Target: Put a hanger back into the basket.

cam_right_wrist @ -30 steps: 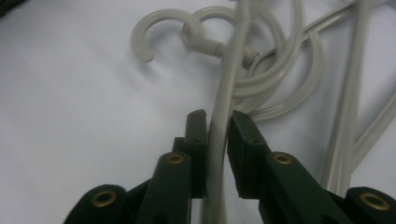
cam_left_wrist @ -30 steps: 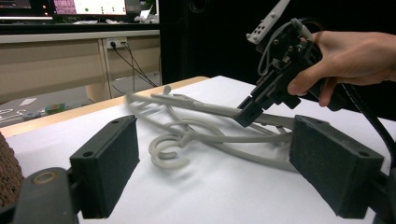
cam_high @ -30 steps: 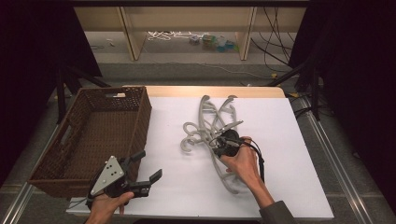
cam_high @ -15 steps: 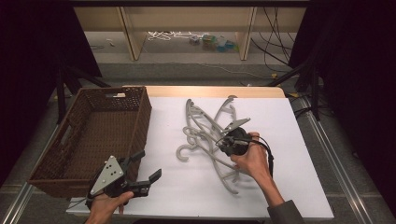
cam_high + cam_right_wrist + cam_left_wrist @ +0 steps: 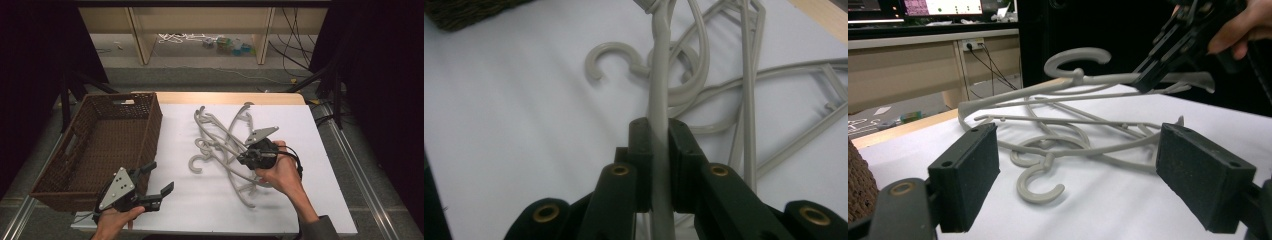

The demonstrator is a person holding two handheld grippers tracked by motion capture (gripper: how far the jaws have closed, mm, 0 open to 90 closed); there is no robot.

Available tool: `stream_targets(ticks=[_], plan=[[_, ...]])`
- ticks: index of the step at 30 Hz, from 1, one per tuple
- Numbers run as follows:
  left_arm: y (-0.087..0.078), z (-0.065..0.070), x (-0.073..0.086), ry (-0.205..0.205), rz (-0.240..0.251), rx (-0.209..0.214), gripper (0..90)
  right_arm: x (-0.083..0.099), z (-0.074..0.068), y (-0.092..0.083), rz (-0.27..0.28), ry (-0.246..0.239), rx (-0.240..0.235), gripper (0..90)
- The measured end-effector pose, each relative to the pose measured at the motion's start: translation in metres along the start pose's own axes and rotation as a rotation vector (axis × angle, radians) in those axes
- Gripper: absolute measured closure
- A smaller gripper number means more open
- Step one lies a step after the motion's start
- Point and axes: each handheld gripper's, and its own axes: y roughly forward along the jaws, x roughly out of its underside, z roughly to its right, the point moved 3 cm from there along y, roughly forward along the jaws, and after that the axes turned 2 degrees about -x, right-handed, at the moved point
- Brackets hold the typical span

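1. Nearest the person, the left tongs (image 5: 156,181) hover low over the front edge of the white surface (image 5: 200,205), jaws spread wide with nothing between them. They sit just off the near corner of the wicker basket (image 5: 95,150), which looks like a waiting post, ready to help once a hanger comes free.

2. A little further in, the right tongs (image 5: 246,159) are pinching the thin grey arm of one hanger (image 5: 659,90). In the right gripper view the pads (image 5: 641,150) press on the rod from both sides. Gripping the arm rather than the hook probably gives a firm hold on a straight, narrow section.

3. That hanger is tilted up off the surface, as seen from the left gripper view (image 5: 1083,75), with its hook in the air; lifting it this way seems meant to tease it out of the tangle.

4. Beyond, the hanger pile (image 5: 220,135) lies criss-crossed in the middle of the surface, hooks interlocked, one hook (image 5: 197,162) curling toward the near side. That tangle could drag neighbours along.

5. Farthest left, the basket stands open and apparently empty, likely the destination.
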Motion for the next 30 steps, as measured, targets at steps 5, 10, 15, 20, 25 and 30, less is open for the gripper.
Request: stream_targets(ticks=[5,10,15,20,25,30], plan=[[0.004,0.002,0.0,0.048,-0.025,-0.02,18.5,0.006,-0.009,-0.012,0.011,-0.023,-0.02,83.0],[0.01,0.008,-0.004,0.083,-0.041,-0.031,18.4,0.009,-0.021,-0.022,0.008,-0.061,-0.052,83.0],[0.021,0.017,-0.011,0.162,-0.076,-0.03,20.2,0.014,-0.035,-0.028,0.003,-0.103,-0.092,83.0],[0.034,0.024,-0.015,0.259,-0.119,0.003,23.1,0.017,-0.049,-0.032,0.0,-0.137,-0.147,83.0],[0.047,0.029,-0.014,0.322,-0.152,0.033,26.3,0.02,-0.059,-0.035,-0.003,-0.164,-0.167,83.0],[0.056,0.032,-0.012,0.407,-0.197,0.087,30.1,0.02,-0.066,-0.038,-0.007,-0.19,-0.193,83.0]])
